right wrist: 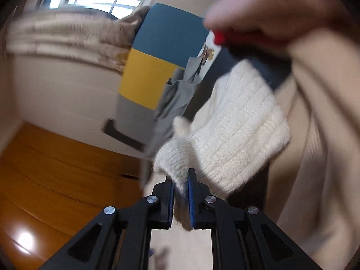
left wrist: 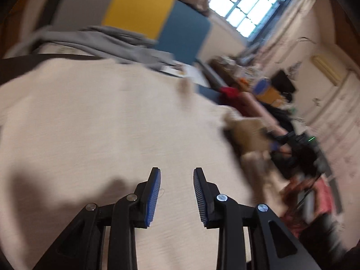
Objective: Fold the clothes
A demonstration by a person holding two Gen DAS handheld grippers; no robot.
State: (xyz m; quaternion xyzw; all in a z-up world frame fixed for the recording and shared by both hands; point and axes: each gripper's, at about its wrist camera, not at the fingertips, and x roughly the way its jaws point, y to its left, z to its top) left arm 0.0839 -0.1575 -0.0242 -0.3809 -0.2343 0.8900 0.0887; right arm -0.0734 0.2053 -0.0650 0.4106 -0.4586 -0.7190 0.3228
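In the right wrist view a fluffy white knitted garment (right wrist: 236, 135) hangs in the air, and my right gripper (right wrist: 181, 180) is shut on its lower edge. A person's hand (right wrist: 258, 11) and beige sleeve (right wrist: 319, 135) fill the upper right behind it. In the left wrist view my left gripper (left wrist: 177, 173) is open with nothing between its blue pads, hovering over a cream-coloured cloth surface (left wrist: 101, 123). A grey garment (left wrist: 94, 40) lies crumpled at the far edge of that surface. The other gripper (left wrist: 299, 144) shows blurred at the right.
A panel of grey, yellow and blue blocks (left wrist: 144, 13) stands behind the surface. Clutter and red cloth (left wrist: 229, 92) sit to the right, below a window (left wrist: 247, 2). An orange wooden floor (right wrist: 56, 180) lies below at left in the right wrist view.
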